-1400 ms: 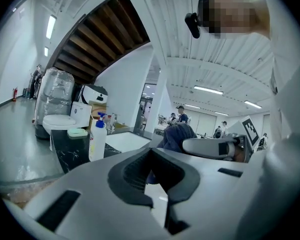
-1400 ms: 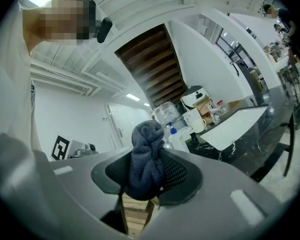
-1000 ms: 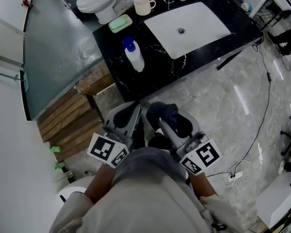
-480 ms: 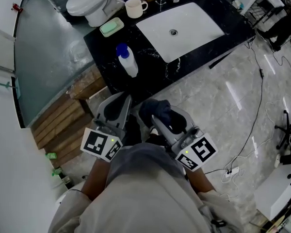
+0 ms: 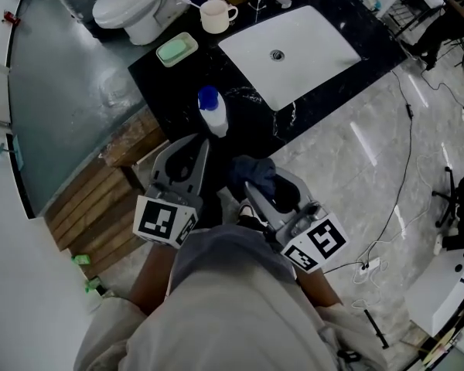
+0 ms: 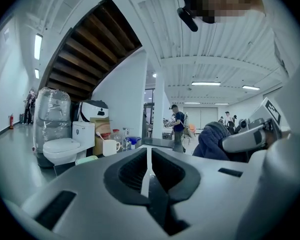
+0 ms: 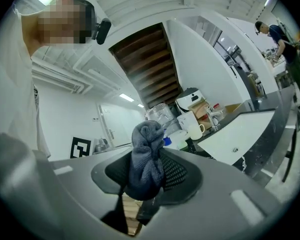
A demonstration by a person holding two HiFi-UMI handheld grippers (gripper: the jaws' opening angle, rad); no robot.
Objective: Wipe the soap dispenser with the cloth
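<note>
1. One black counter (image 5: pixel 170 79) runs across the top of the head view. One white sink (image 5: pixel 294 45) is set in its right part, and one toilet (image 5: pixel 131 6) stands past its left end.
2. Two grippers, level and aimed at the counter front. The left gripper (image 5: pixel 201 141) is clenched on nothing, its jaws meeting flat in its own view (image 6: pixel 149 151). Its tip sits just short of the bottle, so it's the nearer of the two.
3. The right gripper (image 5: pixel 257 182) is clamped tight on the cloth, which its own view (image 7: pixel 147 171) shows plainly.
4. One soap dispenser (image 5: pixel 213 114), a white bottle with a blue pump. It stands upright near the counter's front edge, left of the sink, with its long axis vertical. It lies almost straight ahead of the left gripper, and ahead and to the left of the right one. My read is that the cloth hand must go forward and leftward to meet it.
5. One cloth (image 7: pixel 146 156), dark blue and bunched, sticks up out of the right jaws, well apart from the bottle.
6. One cup (image 5: pixel 215 15) and one green soap dish (image 5: pixel 176 50) sit at the back of the counter, away from the action.
</note>
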